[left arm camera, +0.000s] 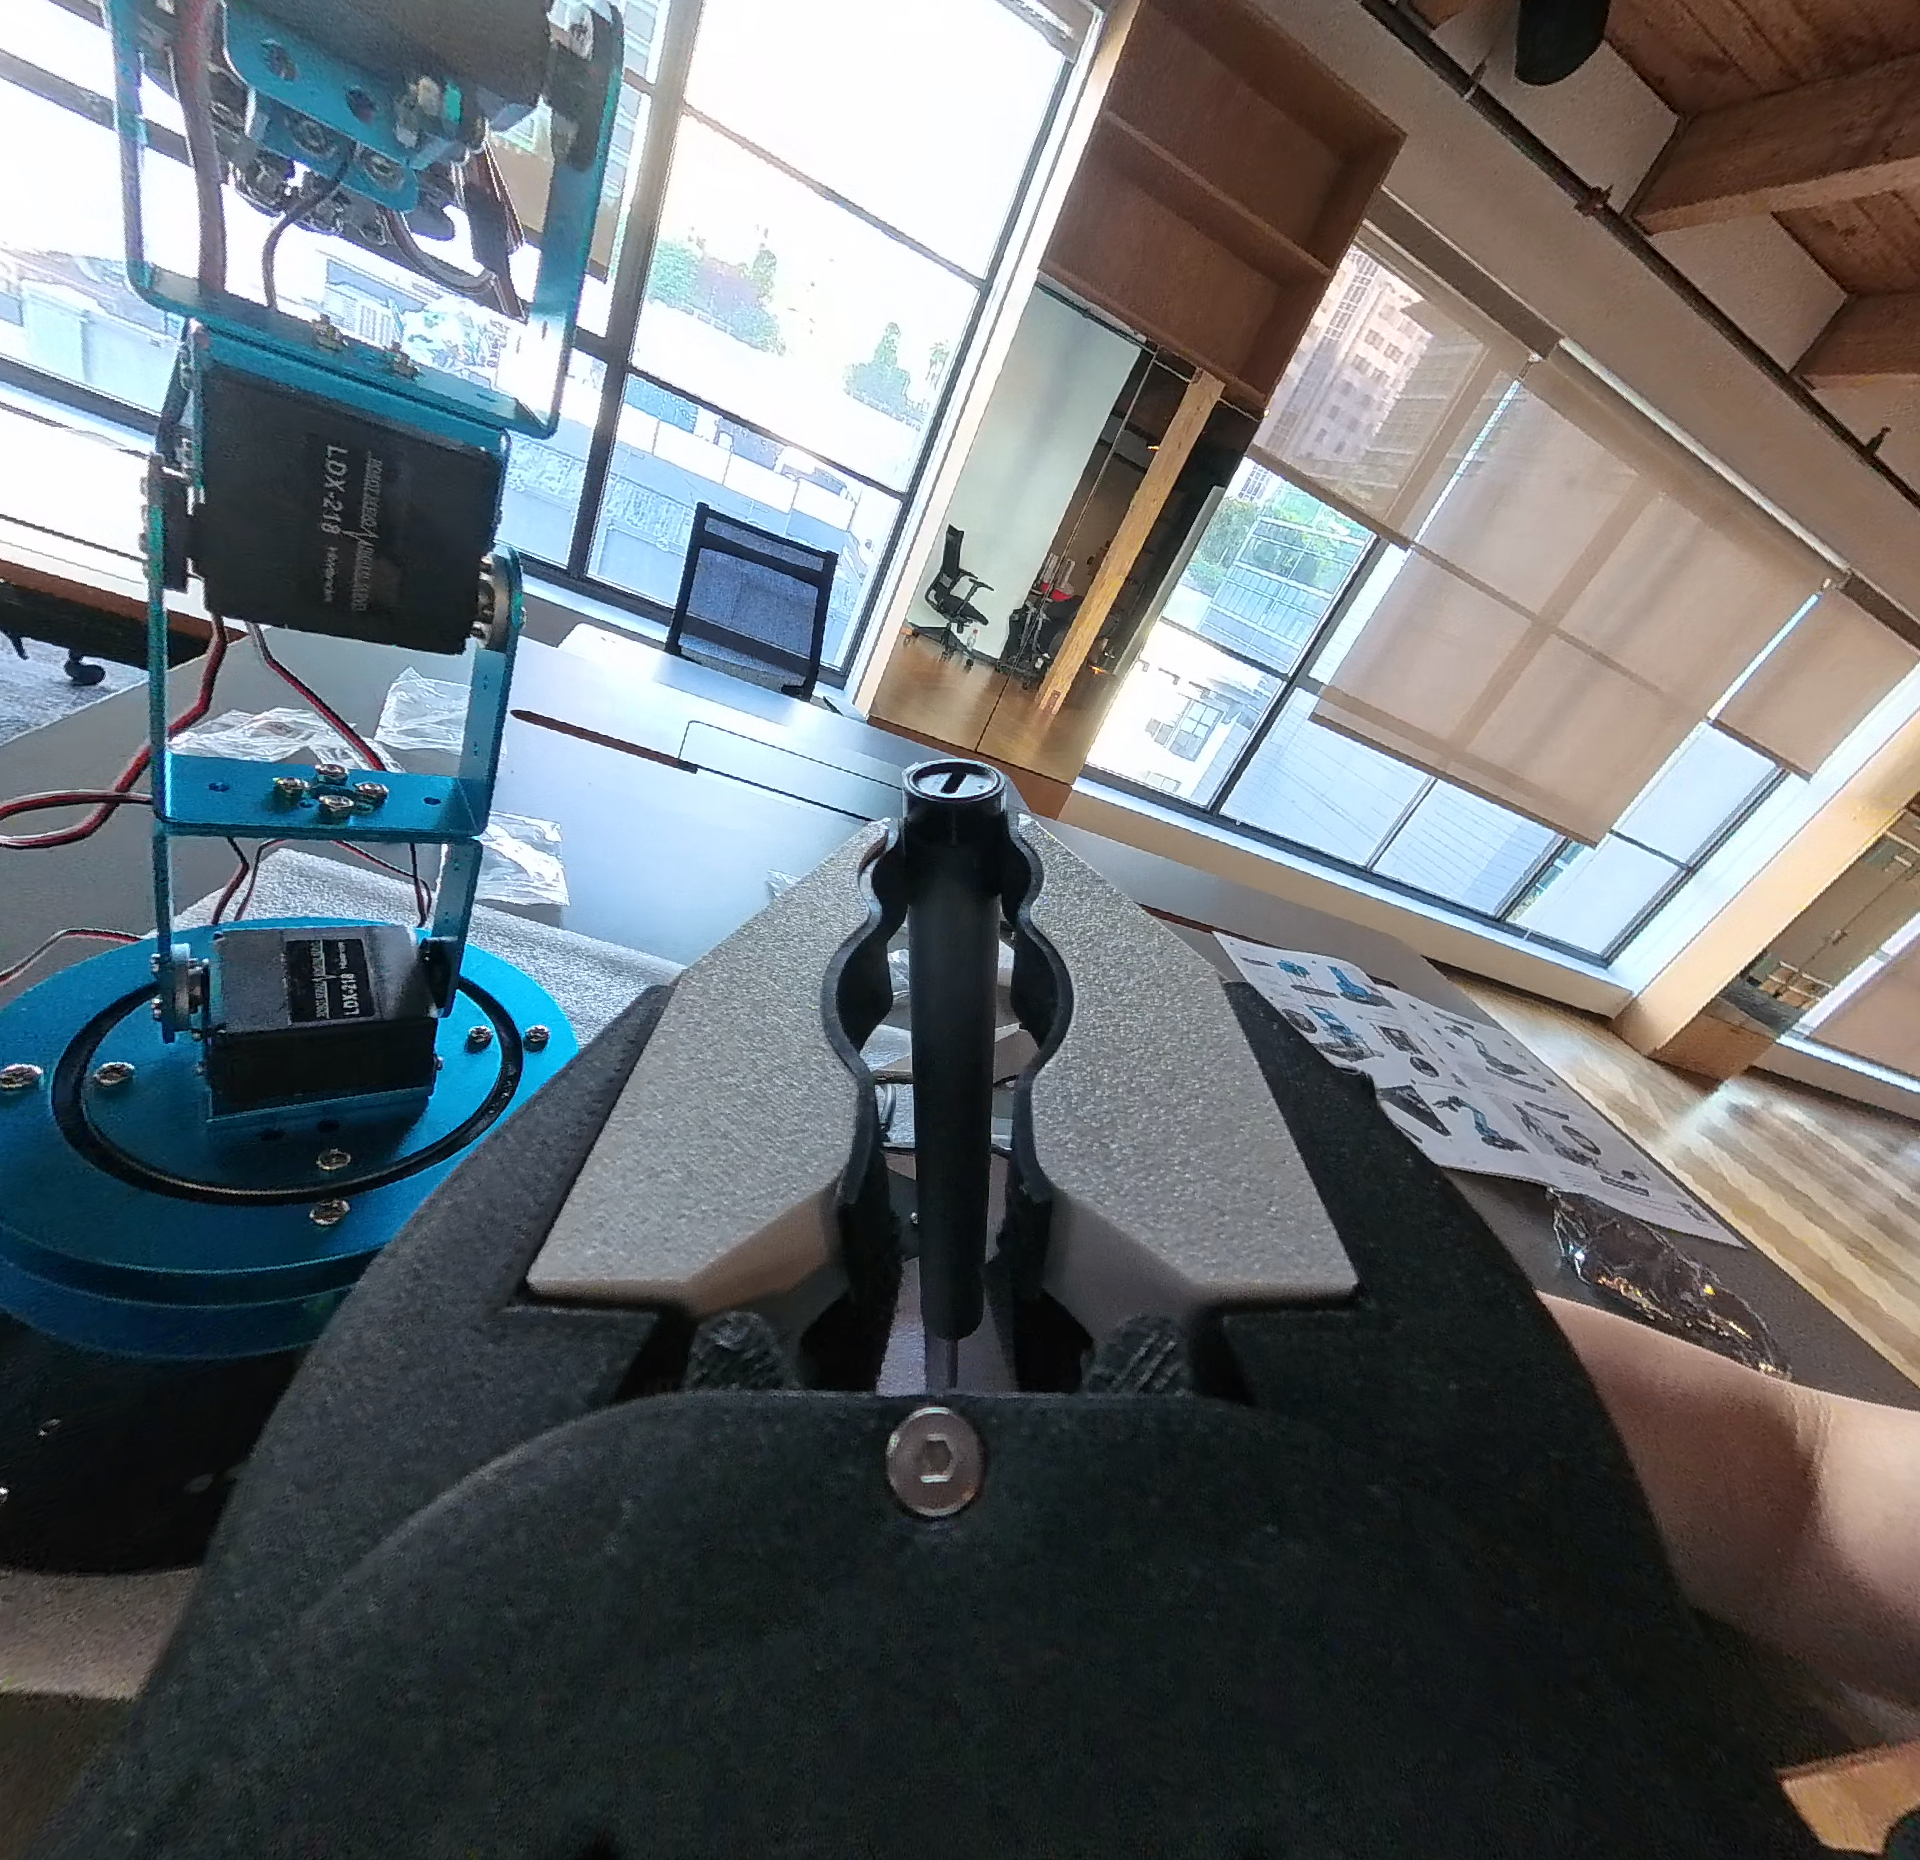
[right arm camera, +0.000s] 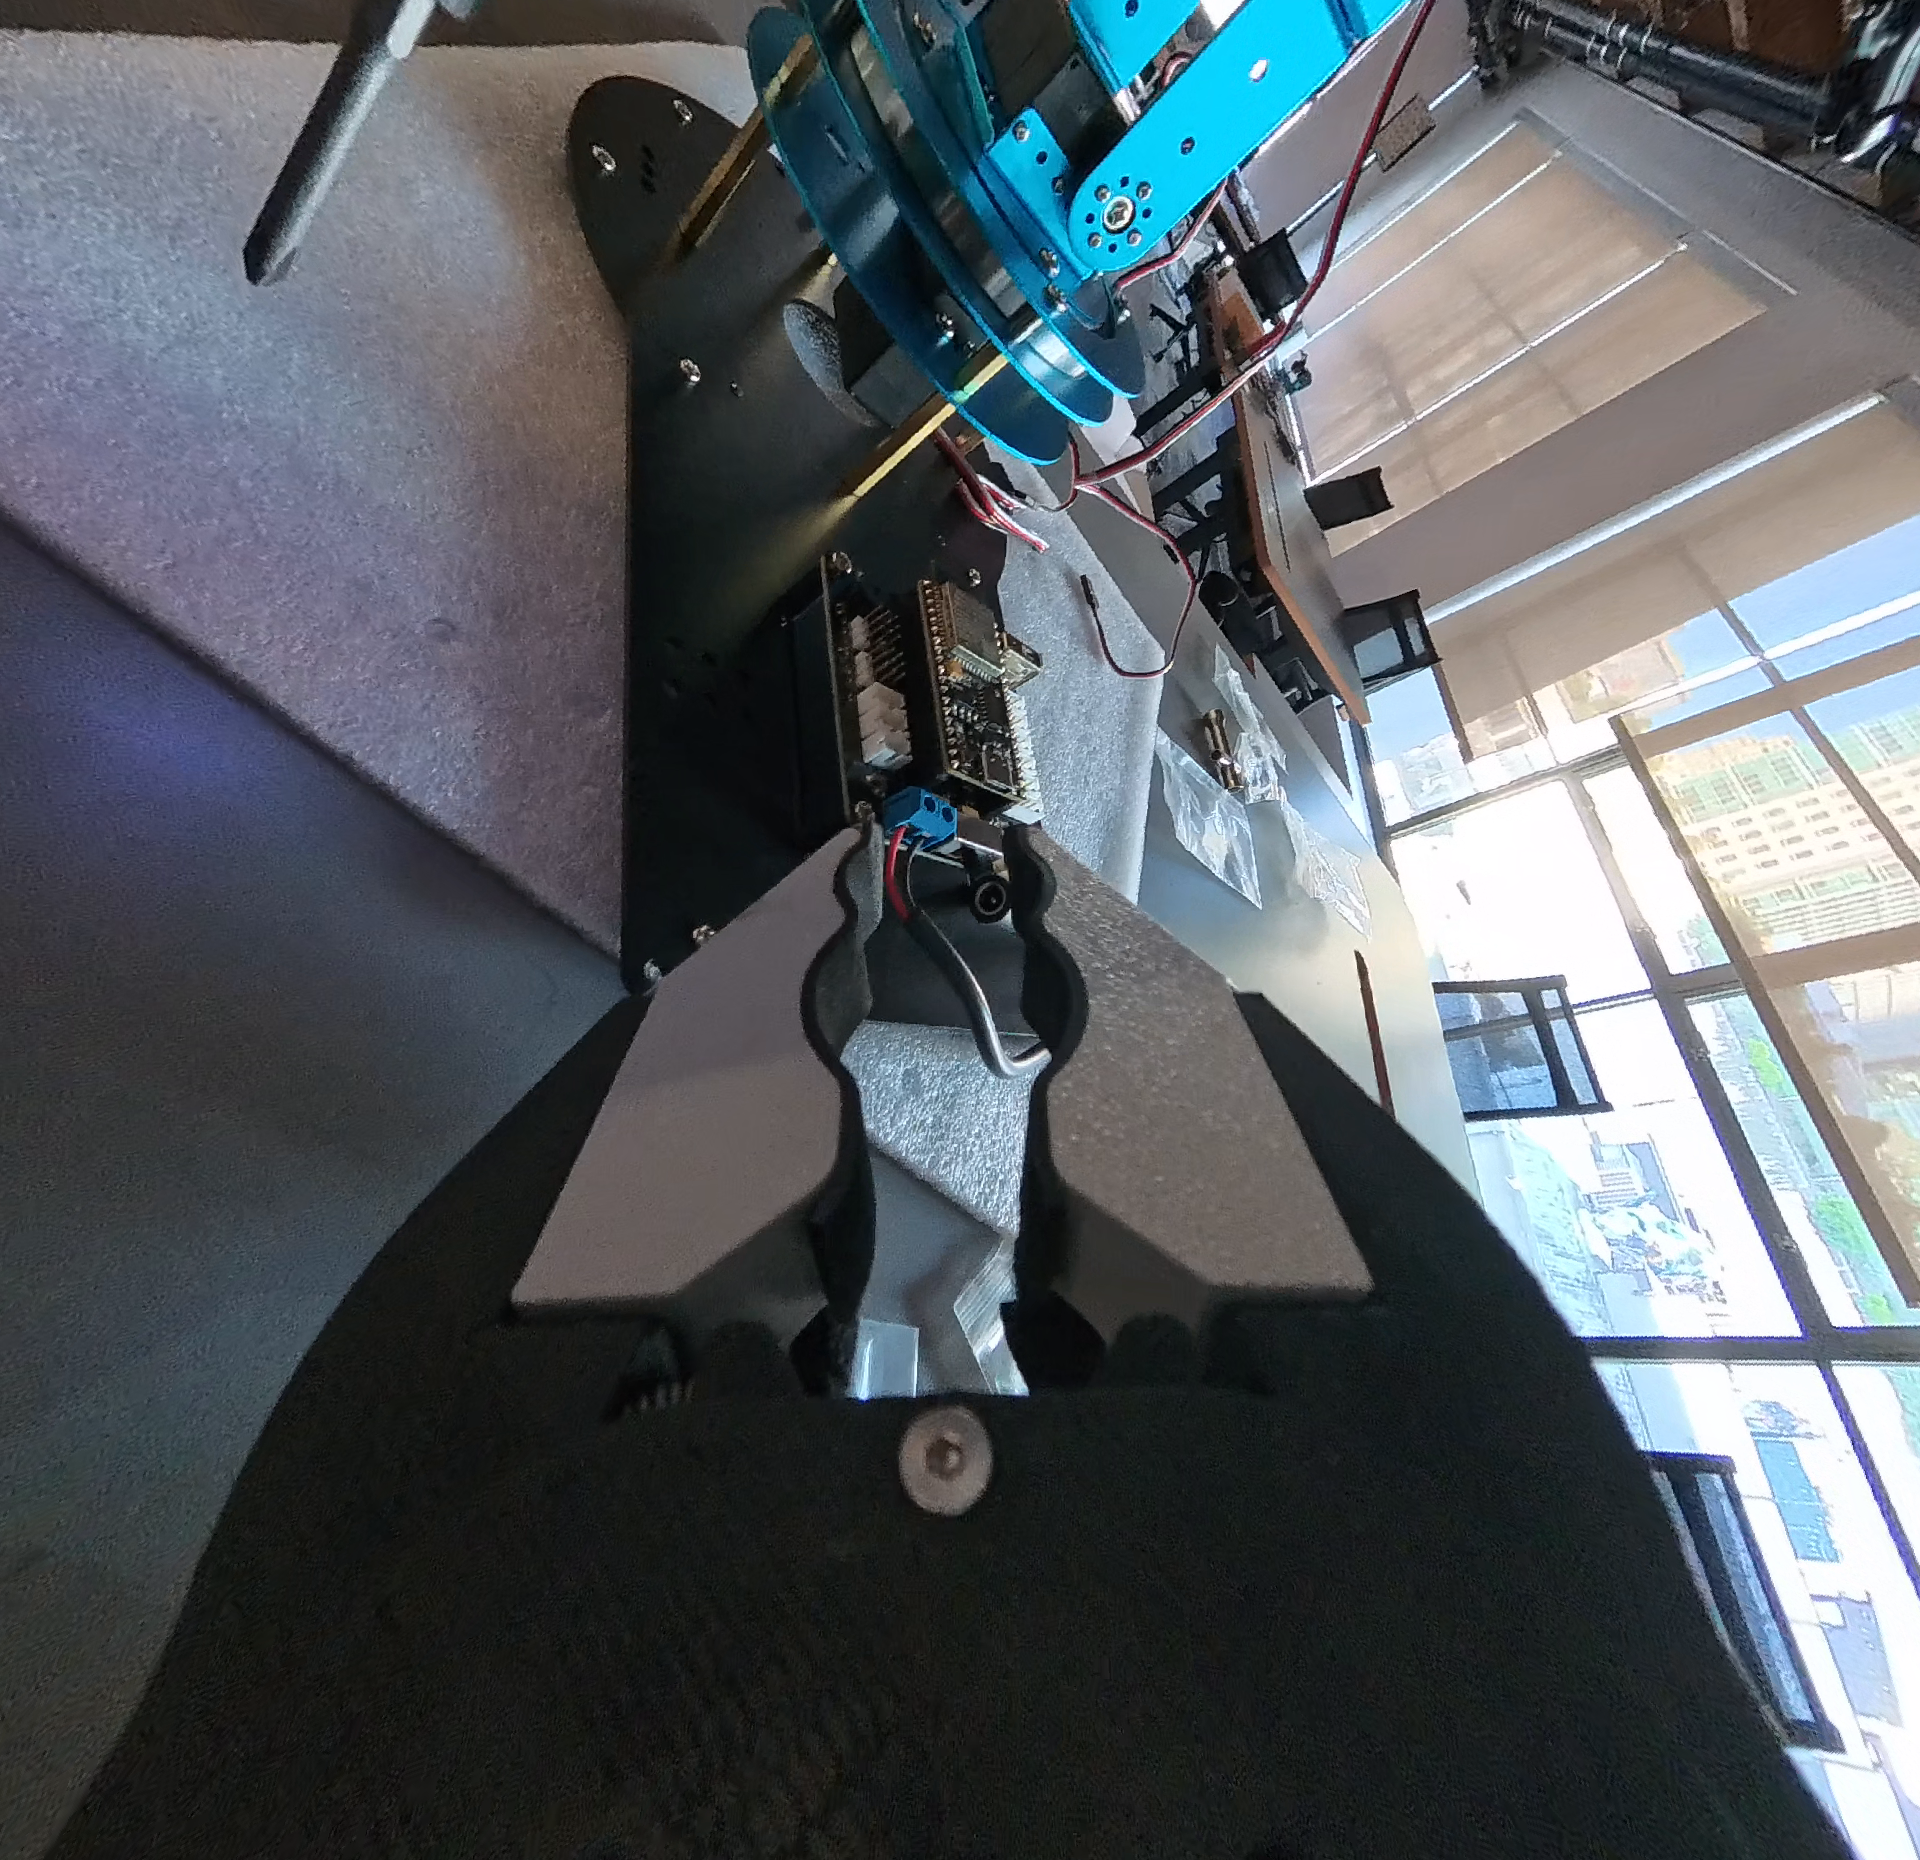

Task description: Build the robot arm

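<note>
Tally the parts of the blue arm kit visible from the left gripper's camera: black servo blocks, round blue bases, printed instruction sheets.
Black servo blocks: 2
Round blue base: 1
Printed instruction sheet: 1
Total: 4

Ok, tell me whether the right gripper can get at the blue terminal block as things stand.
Probably yes: the right gripper sits just short of the blue terminal block, nothing solid between; only its wires run between the fingers.
</note>
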